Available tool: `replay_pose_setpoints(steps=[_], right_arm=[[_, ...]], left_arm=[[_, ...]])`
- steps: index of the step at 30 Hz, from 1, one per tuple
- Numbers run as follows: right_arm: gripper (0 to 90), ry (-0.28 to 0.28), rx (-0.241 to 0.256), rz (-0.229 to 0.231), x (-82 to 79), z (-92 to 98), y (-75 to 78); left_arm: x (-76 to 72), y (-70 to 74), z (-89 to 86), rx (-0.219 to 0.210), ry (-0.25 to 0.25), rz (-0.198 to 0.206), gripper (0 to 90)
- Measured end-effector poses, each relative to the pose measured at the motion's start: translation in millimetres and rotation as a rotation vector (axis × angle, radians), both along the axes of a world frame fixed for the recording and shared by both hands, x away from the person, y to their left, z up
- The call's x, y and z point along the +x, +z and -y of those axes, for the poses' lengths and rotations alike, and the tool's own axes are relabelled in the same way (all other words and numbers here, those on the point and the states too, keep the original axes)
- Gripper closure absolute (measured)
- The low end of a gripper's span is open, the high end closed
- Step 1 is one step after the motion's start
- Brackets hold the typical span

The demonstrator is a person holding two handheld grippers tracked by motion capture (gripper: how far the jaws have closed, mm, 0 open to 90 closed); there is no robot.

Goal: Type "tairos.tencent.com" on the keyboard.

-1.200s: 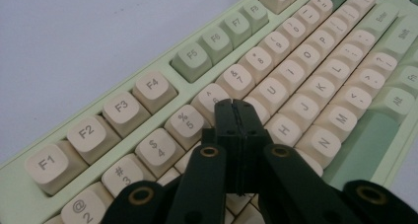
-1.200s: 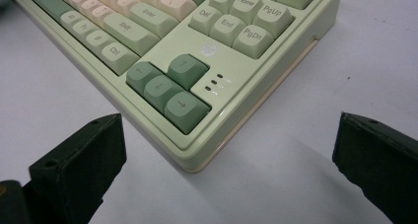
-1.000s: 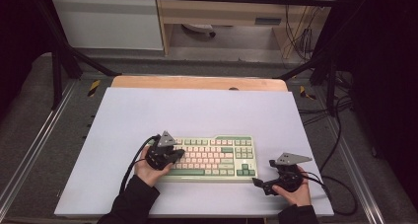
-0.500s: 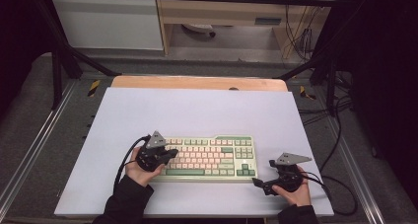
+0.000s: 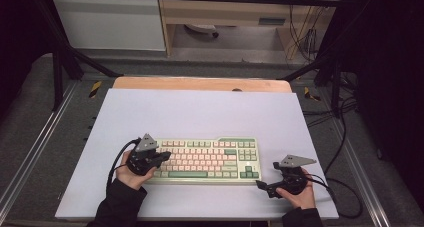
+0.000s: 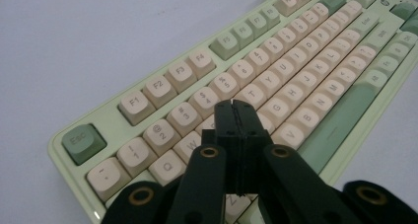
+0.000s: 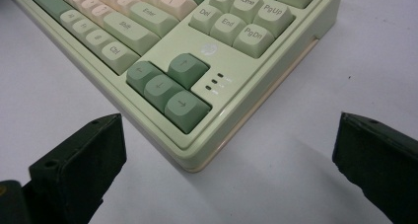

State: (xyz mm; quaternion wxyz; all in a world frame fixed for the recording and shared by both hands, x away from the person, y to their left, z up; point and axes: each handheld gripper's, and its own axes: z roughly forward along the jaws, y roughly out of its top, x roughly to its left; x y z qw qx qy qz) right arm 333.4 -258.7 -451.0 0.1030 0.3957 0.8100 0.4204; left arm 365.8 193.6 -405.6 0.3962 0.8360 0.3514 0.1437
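White bench (image 5: 200, 112) in dark lab, cables at right. High view: green-cream keyboard (image 5: 210, 159) near front edge, centre. Left gripper (image 5: 159, 158) over keyboard's left end; right gripper (image 5: 263, 185) just off near right corner.
Left gripper view: jaws clenched together, empty, tips above letter keys (image 6: 276, 105).
Right gripper view: jaws released wide, keyboard corner with arrow keys (image 7: 167, 86) between, no contact.
Judgement: keyboard rigid, moderate weight, smooth plastic, keycaps pop off; grip case edge, not keys.
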Motion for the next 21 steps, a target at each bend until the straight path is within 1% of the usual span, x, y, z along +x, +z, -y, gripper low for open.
replay_pose_setpoints(steps=[13,16,21], right_arm=[[0.4,0.003,-0.004,0.002,0.3,0.0,-0.4],[0.4,0.002,-0.004,0.001,0.2,-0.1,-0.4],[0.4,0.003,-0.005,0.004,0.2,0.1,-0.4]], left_arm=[[-7.2,-4.3,-21.6,0.008,0.029,-0.002,90.0],[-8.0,-5.0,-24.7,0.008,0.033,-0.001,90.0],[-9.0,-10.1,-26.5,0.015,0.036,-0.008,90.0]])
